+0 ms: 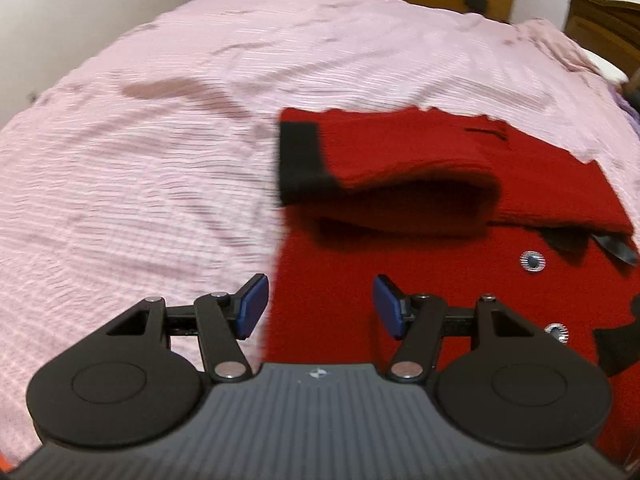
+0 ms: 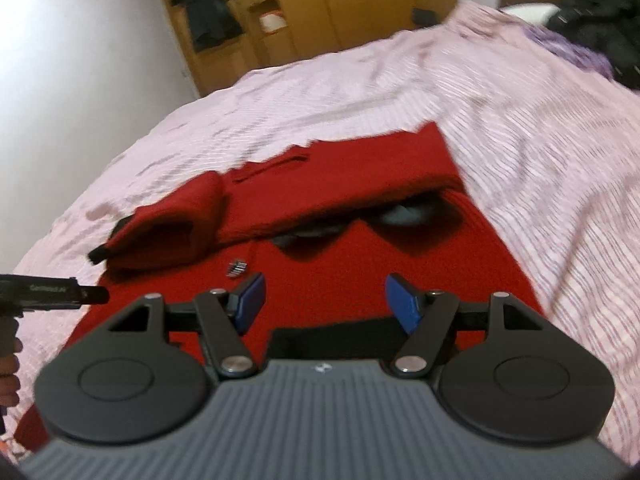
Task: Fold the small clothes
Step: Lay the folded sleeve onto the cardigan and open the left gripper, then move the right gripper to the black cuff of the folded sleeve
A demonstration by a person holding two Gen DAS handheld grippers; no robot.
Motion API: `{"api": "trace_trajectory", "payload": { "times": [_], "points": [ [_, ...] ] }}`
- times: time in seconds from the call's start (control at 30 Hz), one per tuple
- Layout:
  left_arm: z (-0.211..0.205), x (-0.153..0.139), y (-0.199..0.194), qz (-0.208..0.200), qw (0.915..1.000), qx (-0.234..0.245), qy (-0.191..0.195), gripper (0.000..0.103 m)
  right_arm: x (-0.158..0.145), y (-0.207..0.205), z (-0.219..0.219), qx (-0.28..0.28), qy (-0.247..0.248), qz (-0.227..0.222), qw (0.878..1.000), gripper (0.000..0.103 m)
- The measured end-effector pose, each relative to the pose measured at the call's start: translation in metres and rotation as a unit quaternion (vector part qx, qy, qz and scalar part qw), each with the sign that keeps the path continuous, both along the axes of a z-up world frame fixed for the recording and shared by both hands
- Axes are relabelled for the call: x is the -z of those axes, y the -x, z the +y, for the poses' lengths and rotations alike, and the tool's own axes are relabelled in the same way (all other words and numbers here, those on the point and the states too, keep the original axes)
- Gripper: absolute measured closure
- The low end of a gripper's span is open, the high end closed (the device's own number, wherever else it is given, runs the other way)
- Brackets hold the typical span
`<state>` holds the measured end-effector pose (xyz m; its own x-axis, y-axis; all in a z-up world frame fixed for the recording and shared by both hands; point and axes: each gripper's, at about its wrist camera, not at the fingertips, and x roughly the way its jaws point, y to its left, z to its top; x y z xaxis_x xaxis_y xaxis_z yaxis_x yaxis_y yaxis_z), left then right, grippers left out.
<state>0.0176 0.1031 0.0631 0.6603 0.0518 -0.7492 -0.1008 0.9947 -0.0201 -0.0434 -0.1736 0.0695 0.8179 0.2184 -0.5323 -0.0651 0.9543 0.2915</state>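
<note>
A small red coat [image 1: 400,300] with silver buttons [image 1: 532,260] lies flat on the pink striped bedspread [image 1: 160,160]. One sleeve [image 1: 408,160] is folded across the body and ends in a black cuff [image 1: 300,164]. My left gripper [image 1: 320,300] hovers open over the coat's left edge, with nothing between its blue pads. In the right wrist view the coat [image 2: 360,264] shows the same folded sleeve [image 2: 168,236] at the left. My right gripper [image 2: 324,300] hangs open above the coat, over a black band [image 2: 332,340] of the garment, holding nothing.
A black hand-held tool [image 2: 52,294] and a hand [image 2: 8,364] enter at the left edge of the right wrist view. A wooden wardrobe [image 2: 320,20] stands beyond the bed. Dark clothes [image 2: 600,20] are piled at the far right. A wooden cabinet [image 1: 604,20] stands beside the bed.
</note>
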Motion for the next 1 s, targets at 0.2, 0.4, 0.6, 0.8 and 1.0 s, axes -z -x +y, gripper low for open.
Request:
{"api": "trace_trajectory", "payload": {
  "times": [0.2,0.4,0.6,0.8,1.0],
  "points": [
    [0.024,-0.001,0.013,0.000,0.9998,-0.021,0.001,0.037,-0.018,-0.018,0.051,-0.076,0.047,-0.022,0.996,0.033],
    [0.043,0.004,0.019,0.007,0.9990,-0.044,0.005,0.037,-0.026,-0.036,0.111,-0.157,0.111,-0.039,0.981,0.036],
    [0.056,0.009,0.019,0.015,0.9979,-0.058,0.023,0.037,-0.028,-0.063,0.161,-0.205,0.212,-0.068,0.953,0.036],
    [0.059,0.013,0.017,0.019,0.9974,-0.061,0.032,0.037,-0.020,-0.087,0.192,-0.229,0.292,-0.081,0.925,0.036],
    [0.059,0.015,0.016,0.019,0.9975,-0.061,0.032,0.037,-0.012,-0.104,0.206,-0.223,0.324,-0.088,0.915,0.036]
  ]
}}
